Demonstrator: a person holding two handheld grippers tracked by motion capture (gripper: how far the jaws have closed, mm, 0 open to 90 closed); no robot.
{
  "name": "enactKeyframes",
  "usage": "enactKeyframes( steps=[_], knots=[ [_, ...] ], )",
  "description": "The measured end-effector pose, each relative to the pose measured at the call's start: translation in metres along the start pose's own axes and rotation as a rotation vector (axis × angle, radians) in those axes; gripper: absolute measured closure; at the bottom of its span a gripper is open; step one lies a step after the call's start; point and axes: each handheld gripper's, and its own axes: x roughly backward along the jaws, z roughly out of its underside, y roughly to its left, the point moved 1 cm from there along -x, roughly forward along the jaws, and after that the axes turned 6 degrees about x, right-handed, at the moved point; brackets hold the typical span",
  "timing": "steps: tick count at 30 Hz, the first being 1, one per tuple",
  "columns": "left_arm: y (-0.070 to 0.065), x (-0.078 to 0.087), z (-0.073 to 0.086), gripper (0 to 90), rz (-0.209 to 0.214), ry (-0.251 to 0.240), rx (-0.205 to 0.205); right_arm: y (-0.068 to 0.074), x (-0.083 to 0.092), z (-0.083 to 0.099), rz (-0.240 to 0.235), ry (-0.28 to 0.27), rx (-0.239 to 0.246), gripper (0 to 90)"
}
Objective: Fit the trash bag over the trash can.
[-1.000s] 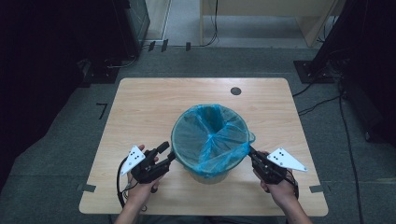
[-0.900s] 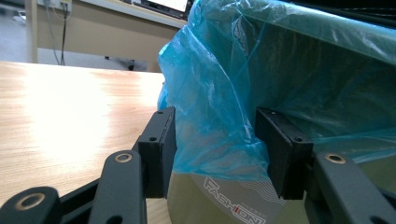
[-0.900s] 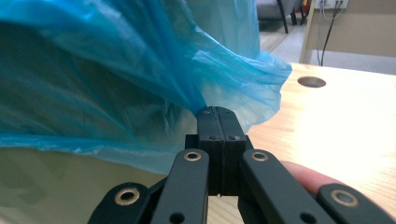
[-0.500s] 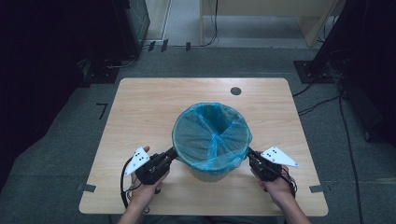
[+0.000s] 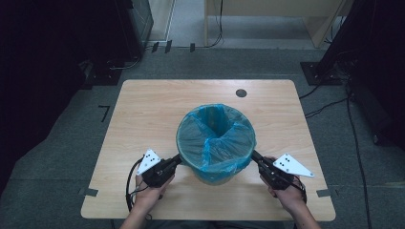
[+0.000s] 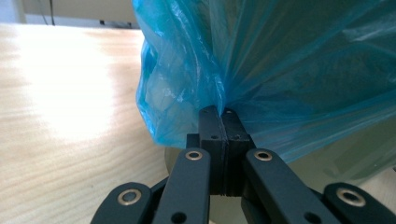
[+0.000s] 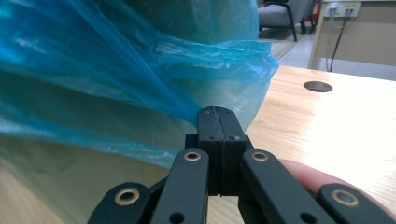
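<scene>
Mostly crinkled blue plastic liner, round bin

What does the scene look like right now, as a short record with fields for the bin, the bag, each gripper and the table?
bin: round waste bin standing on the table, near the person's edge
bag: blue plastic bin bag lining the bin, folded over its rim
left gripper: left gripper has just closed, jaws pinching the bag's overhang on the bin's left side
right gripper: right gripper shut, pinching the bag film on the bin's right side
table: light wooden table with a round cable hole near the far edge
</scene>
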Motion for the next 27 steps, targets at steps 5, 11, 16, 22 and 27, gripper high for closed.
enactKeyframes(
  steps=[5,11,16,22,27],
  knots=[
    [-0.001,-0.003,0.005,89.8,0.025,0.077,-0.053,0.004,-0.004,0.005,-0.013,0.026,0.042,90.0],
    [0.003,-0.014,0.014,89.8,-0.076,0.19,-0.092,0.011,-0.015,0.014,0.047,0.116,0.103,90.0],
    [0.021,-0.018,0.016,89.7,-0.221,0.229,0.016,0.0,-0.025,0.025,0.117,0.221,0.069,90.0],
    [0.037,-0.016,0.019,89.7,-0.306,0.249,0.091,-0.014,-0.03,0.038,0.192,0.349,0.01,90.0],
    [0.044,-0.015,0.02,89.7,-0.367,0.26,0.079,-0.025,-0.032,0.046,0.246,0.42,-0.022,90.0]
  ],
)
